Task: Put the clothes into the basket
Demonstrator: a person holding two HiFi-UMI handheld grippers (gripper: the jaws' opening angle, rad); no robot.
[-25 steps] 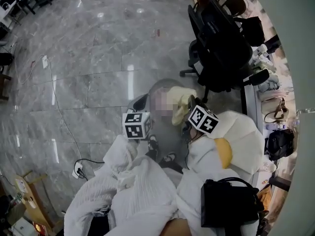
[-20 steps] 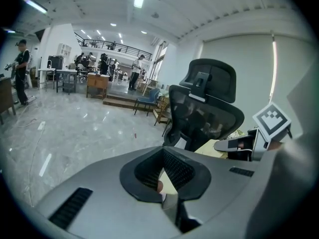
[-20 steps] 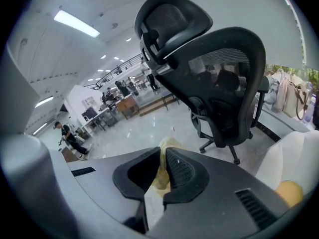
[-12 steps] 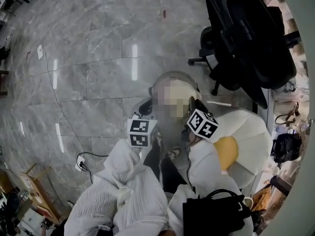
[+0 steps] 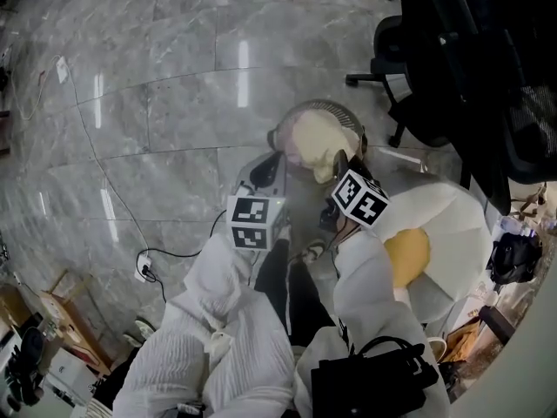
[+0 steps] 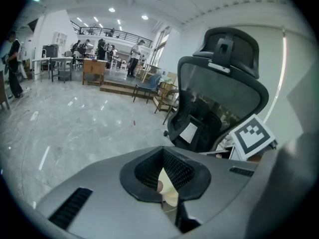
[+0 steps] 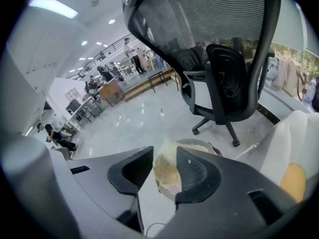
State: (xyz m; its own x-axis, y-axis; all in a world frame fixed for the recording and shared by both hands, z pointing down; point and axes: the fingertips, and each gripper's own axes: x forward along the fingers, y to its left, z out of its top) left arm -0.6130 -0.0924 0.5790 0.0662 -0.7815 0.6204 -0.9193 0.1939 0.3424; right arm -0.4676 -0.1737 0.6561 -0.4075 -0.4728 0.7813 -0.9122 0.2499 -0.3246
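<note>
Marble floor carries the basket, and a yellow cloth already lies inside it. The right gripper has just been opening its jaws; the cloth shows in the gap, unpinched. The left gripper stands slightly parted and empty beside the rim. The drop looks nearly done, and no other loose clothes show.

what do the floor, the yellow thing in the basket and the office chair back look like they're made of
Floor: polished stone or marble-look tile, going by grey veining, joints and mirror-like light streaks. Yellow cloth: soft fabric, matte, crumpled in folds; the fibre can't be told. Chair back: black mesh in a hard, probably plastic frame; light shows through the weave.
</note>
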